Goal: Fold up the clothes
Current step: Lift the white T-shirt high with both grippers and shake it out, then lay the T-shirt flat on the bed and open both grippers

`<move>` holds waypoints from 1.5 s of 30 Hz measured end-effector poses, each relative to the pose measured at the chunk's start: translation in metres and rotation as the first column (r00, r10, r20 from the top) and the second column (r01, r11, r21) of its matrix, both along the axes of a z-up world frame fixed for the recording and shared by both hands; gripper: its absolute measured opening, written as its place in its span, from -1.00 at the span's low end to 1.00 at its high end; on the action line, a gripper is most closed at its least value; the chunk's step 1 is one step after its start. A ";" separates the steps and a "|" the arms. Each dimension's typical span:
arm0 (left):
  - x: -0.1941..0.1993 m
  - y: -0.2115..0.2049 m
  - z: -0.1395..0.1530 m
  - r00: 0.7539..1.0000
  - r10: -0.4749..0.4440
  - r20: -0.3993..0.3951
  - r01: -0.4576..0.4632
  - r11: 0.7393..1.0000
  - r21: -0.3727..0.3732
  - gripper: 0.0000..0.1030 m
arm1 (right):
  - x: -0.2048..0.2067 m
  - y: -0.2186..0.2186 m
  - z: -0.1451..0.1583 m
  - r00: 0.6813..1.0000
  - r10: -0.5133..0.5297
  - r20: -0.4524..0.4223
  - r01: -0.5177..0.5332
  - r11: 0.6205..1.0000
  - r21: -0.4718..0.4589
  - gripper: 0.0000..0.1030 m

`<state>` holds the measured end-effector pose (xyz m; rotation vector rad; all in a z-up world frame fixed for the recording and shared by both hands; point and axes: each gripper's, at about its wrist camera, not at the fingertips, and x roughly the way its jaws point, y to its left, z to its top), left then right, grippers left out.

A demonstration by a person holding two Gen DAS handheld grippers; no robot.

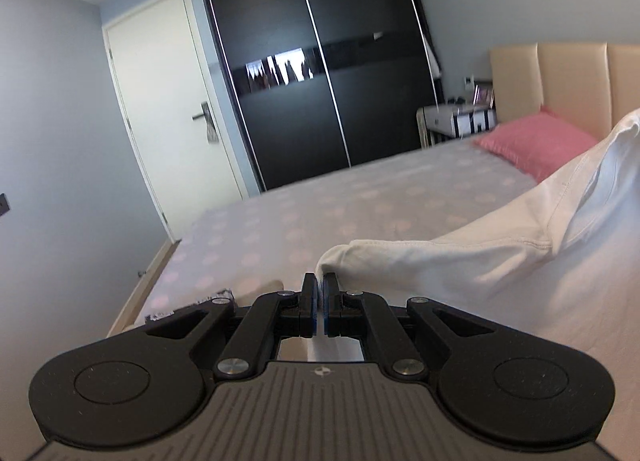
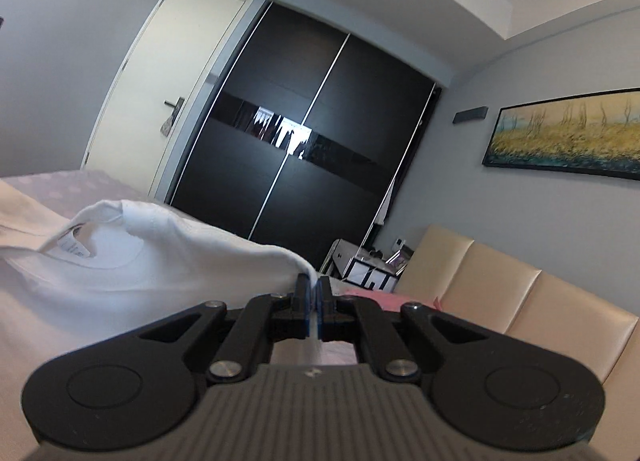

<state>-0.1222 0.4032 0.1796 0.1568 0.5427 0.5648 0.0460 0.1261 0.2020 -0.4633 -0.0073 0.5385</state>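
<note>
1. Left gripper (image 1: 319, 284): jaws nearly closed, pinching a corner of the white shirt (image 1: 480, 261); thin fold of cloth visible between the pads.
2. Right gripper (image 2: 314, 288): jaws nearly closed on another edge of the white shirt (image 2: 168, 257), cloth caught at the fingertips.
3. Shirt lifted and draped between both grippers above the bed (image 1: 280, 221); collar and neck label (image 2: 74, 242) visible in the right wrist view.
4. Pink pillow (image 1: 536, 143) near the headboard (image 1: 568, 81), beyond the shirt.
5. Dark wardrobe (image 1: 312, 73) and white door (image 1: 160, 101) behind the bed.
</note>
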 end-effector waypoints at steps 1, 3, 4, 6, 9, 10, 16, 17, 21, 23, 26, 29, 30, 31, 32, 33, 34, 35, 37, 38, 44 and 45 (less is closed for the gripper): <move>0.007 0.009 -0.013 1.000 0.005 -0.024 -0.005 1.000 -0.003 -0.98 | 0.011 0.012 -0.009 1.000 -0.008 -0.016 0.008 1.000 -0.019 -0.94; 0.029 0.026 -0.034 0.997 0.017 -0.075 -0.019 1.000 -0.020 -0.98 | 0.037 0.033 -0.026 0.999 -0.025 -0.045 0.022 0.998 -0.057 -0.94; 0.036 0.034 -0.045 0.995 0.020 -0.100 -0.023 0.999 -0.026 -0.98 | 0.050 0.045 -0.036 0.998 -0.032 -0.060 0.028 0.997 -0.074 -0.94; 0.048 0.047 -0.068 0.988 0.017 -0.154 -0.022 0.999 -0.032 -0.98 | 0.074 0.067 -0.058 0.995 -0.047 -0.093 0.037 0.994 -0.105 -0.94; 0.069 0.059 -0.101 0.973 -0.008 -0.232 0.001 1.000 -0.030 -0.98 | 0.103 0.097 -0.096 0.988 -0.068 -0.142 0.046 0.988 -0.148 -0.94; 0.077 0.063 -0.111 0.966 -0.017 -0.257 0.009 1.000 -0.029 -0.98 | 0.110 0.106 -0.110 0.985 -0.075 -0.159 0.048 0.985 -0.163 -0.94; 0.120 0.082 -0.178 0.922 -0.059 -0.382 0.037 0.997 -0.064 -0.98 | 0.149 0.156 -0.209 0.959 -0.110 -0.260 0.039 0.964 -0.265 -0.94; 0.127 0.085 -0.189 0.914 -0.067 -0.399 0.042 0.997 -0.071 -0.98 | 0.156 0.164 -0.223 0.955 -0.113 -0.274 0.033 0.959 -0.280 -0.93; 0.144 0.094 -0.228 0.883 -0.095 -0.459 0.053 0.993 -0.104 -0.98 | 0.167 0.183 -0.274 0.939 -0.115 -0.324 0.003 0.945 -0.328 -0.93; 0.147 0.099 -0.241 0.871 -0.099 -0.481 0.044 0.991 -0.124 -0.97 | 0.170 0.189 -0.292 0.931 -0.127 -0.341 0.001 0.939 -0.345 -0.93; 0.147 0.108 -0.253 0.855 -0.115 -0.505 0.033 0.985 -0.169 -0.94 | 0.177 0.185 -0.298 0.913 -0.145 -0.381 0.004 0.938 -0.348 -0.91; 0.140 0.113 -0.248 0.863 -0.111 -0.493 0.022 0.983 -0.183 -0.64 | 0.180 0.179 -0.293 0.900 -0.154 -0.407 0.008 0.941 -0.338 -0.67; 0.137 0.114 -0.244 0.870 -0.103 -0.483 0.015 0.983 -0.182 -0.56 | 0.180 0.175 -0.289 0.901 -0.158 -0.403 0.016 0.943 -0.334 -0.42; 0.132 0.115 -0.238 0.877 -0.101 -0.470 0.015 0.983 -0.183 -0.46 | 0.180 0.172 -0.285 0.903 -0.162 -0.398 0.024 0.944 -0.330 -0.32; 0.127 0.115 -0.232 0.882 -0.101 -0.461 0.016 0.983 -0.184 -0.43 | 0.180 0.169 -0.282 0.904 -0.164 -0.395 0.031 0.946 -0.323 -0.26; 0.122 0.113 -0.226 0.886 -0.099 -0.452 0.016 0.983 -0.183 -0.43 | 0.177 0.162 -0.275 0.903 -0.166 -0.395 0.036 0.948 -0.317 -0.26; 0.115 0.110 -0.219 0.891 -0.097 -0.443 0.017 0.983 -0.181 -0.43 | 0.174 0.155 -0.268 0.903 -0.168 -0.396 0.040 0.949 -0.311 -0.26; 0.108 0.106 -0.212 0.897 -0.099 -0.432 0.021 0.983 -0.181 -0.43 | 0.172 0.148 -0.261 0.903 -0.170 -0.396 0.045 0.951 -0.305 -0.24; 0.094 0.099 -0.199 0.906 -0.101 -0.411 0.025 0.982 -0.188 -0.39 | 0.166 0.134 -0.247 0.902 -0.173 -0.396 0.054 0.954 -0.294 -0.21; 0.088 0.096 -0.191 0.909 -0.105 -0.403 0.030 0.982 -0.187 -0.36 | 0.163 0.127 -0.240 0.901 -0.175 -0.397 0.059 0.956 -0.288 -0.16; 0.052 0.068 -0.151 0.930 -0.117 -0.349 0.058 0.983 -0.172 -0.23 | 0.132 0.075 -0.203 0.898 -0.171 -0.406 0.070 0.965 -0.252 -0.09; 0.044 0.062 -0.145 0.934 -0.116 -0.337 0.060 0.983 -0.173 -0.22 | 0.125 0.066 -0.197 0.896 -0.166 -0.411 0.068 0.968 -0.241 -0.08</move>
